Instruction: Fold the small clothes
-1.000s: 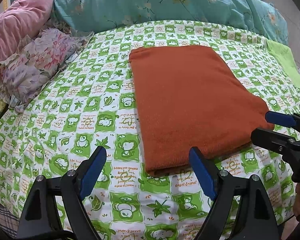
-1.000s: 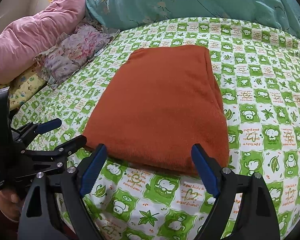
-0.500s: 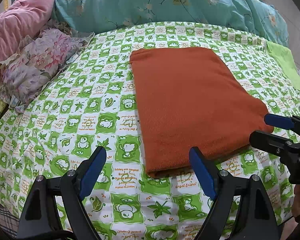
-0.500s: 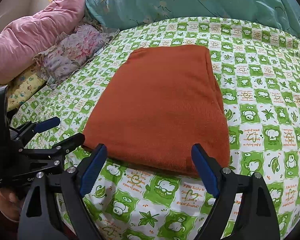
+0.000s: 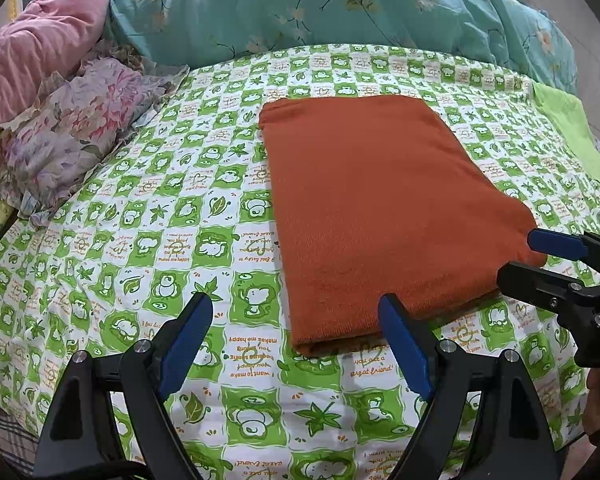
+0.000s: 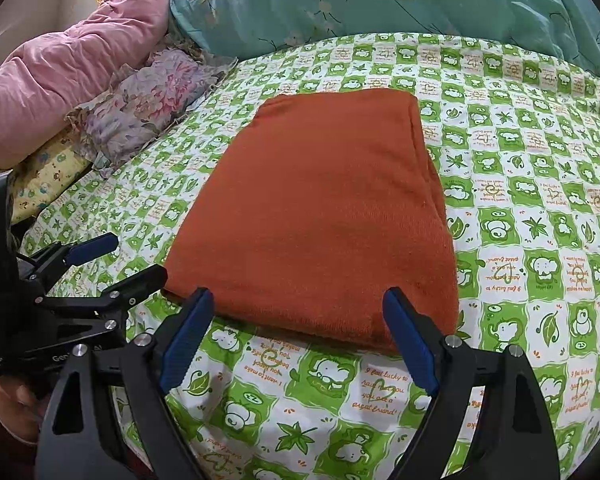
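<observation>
A folded rust-orange cloth (image 5: 380, 208) lies flat on the green-and-white checked bedsheet (image 5: 148, 216). My left gripper (image 5: 296, 344) is open just short of the cloth's near left corner, with nothing between its blue pads. In the left wrist view the right gripper (image 5: 536, 260) shows at the far right, open beside the cloth's near right corner. In the right wrist view the same cloth (image 6: 324, 208) fills the centre and my right gripper (image 6: 300, 340) stands open at its near edge. The left gripper (image 6: 128, 260) shows there at the left, open by the near left corner.
A teal floral quilt (image 5: 340, 8) lies across the back of the bed. A pink quilt (image 6: 68, 72) and a flowered pillow (image 5: 72, 128) sit at the left. A light green cloth (image 5: 572, 128) lies at the right edge. A hand (image 6: 12, 404) holds the left gripper.
Both grippers have drifted slightly; the cloth sits a little lower in the left wrist view. Neither gripper has changed its opening and the cloth lies as before.
</observation>
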### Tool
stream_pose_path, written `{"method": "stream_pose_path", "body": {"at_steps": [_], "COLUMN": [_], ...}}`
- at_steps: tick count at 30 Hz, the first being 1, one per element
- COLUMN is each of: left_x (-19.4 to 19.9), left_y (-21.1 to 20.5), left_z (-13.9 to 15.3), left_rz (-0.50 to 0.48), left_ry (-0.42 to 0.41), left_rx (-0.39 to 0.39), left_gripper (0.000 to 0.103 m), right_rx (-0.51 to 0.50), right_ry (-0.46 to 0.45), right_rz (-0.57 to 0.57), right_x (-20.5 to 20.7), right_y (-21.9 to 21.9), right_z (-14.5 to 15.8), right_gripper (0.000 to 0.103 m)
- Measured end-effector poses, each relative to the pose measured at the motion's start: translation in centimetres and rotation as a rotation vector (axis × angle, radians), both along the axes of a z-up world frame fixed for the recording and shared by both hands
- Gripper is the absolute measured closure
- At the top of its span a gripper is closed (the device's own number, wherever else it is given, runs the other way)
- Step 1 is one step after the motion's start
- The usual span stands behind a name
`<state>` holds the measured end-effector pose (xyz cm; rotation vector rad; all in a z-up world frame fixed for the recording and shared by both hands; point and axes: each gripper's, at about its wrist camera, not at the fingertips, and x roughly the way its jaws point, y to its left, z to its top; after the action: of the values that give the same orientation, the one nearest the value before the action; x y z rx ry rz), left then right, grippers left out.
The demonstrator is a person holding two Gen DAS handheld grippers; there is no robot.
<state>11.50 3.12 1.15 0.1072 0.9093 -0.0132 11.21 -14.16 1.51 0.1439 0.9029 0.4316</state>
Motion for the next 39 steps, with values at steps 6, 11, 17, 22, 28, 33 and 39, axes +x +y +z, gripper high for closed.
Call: {"method": "stream_pose_path", "body": {"at_steps": [6,11,17,22,28,33,39], "left_x": [-0.04,-0.02,-0.03,0.02,0.12,0.00,0.01], "left_y": [-0.04,-0.04,-0.01,-0.23,-0.47,-0.51,-0.55], "left_z": [-0.01,0.04,0.02,0.28,0.36,0.33,0.33], "left_rz": [0.001,0.001,0.002,0.005,0.003,0.005,0.005], "left_ry": [-0.001,-0.001,-0.002,-0.005,-0.007,-0.007,-0.008], "left_rx": [-0.001,-0.001,0.000,0.001,0.002,0.003,0.001], "left_gripper": [0.018,0.018,0.018,0.018,0.018,0.018,0.018], "right_rx": [-0.002,-0.003,-0.002,-0.002,-0.003,-0.003,0.001], "right_ry": [0.001,0.002,0.003,0.002,0.000,-0.001,0.001], "right_rz": [0.001,0.002,0.003,0.004,0.003,0.002,0.001], "right_x": [0.18,0.18,0.17,0.16,0.18,0.27,0.42], "right_y": [-0.17,-0.26,-0.29,-0.25,-0.36,-0.40,-0.52], "right_z": [-0.13,-0.16,-0.17,-0.12,-0.06,0.18,0.32], "right_gripper": [0.016,0.016,0.016,0.016,0.016,0.016,0.016]}}
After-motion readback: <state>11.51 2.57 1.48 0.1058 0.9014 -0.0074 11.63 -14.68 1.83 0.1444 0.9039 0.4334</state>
